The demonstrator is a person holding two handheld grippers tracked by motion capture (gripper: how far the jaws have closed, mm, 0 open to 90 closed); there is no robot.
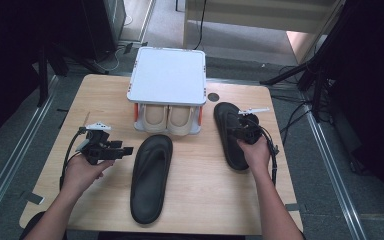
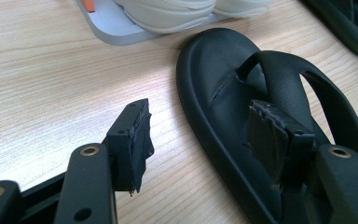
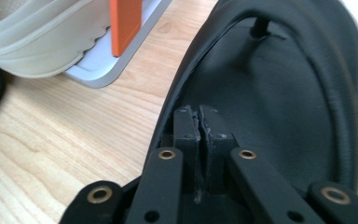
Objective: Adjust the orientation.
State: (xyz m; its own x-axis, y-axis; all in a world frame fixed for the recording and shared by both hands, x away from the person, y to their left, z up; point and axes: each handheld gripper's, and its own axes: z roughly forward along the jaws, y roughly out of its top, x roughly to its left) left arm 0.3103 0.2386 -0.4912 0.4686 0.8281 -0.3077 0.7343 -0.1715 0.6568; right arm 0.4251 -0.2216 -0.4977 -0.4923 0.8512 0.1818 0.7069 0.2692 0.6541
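Two black thong sandals lie on the wooden table. The left sandal (image 1: 151,175) (image 2: 214,70) lies in the middle, toe toward a small rack. My left gripper (image 1: 125,150) (image 2: 199,109) is open just left of that sandal. One jaw is over the bare table and the other over the sandal's strap, touching nothing. The right sandal (image 1: 230,135) (image 3: 270,93) lies to the right of the rack. My right gripper (image 1: 240,131) (image 3: 199,112) hovers over its footbed with the pads together. I cannot tell whether any of the strap is pinched between them.
A two-level rack with a white top (image 1: 167,75) stands at the back middle of the table (image 1: 205,200). A pair of beige shoes (image 1: 167,119) (image 3: 37,37) sits on its lower shelf (image 3: 98,74), beside an orange post (image 3: 126,23). Dark stands and cables surround the table.
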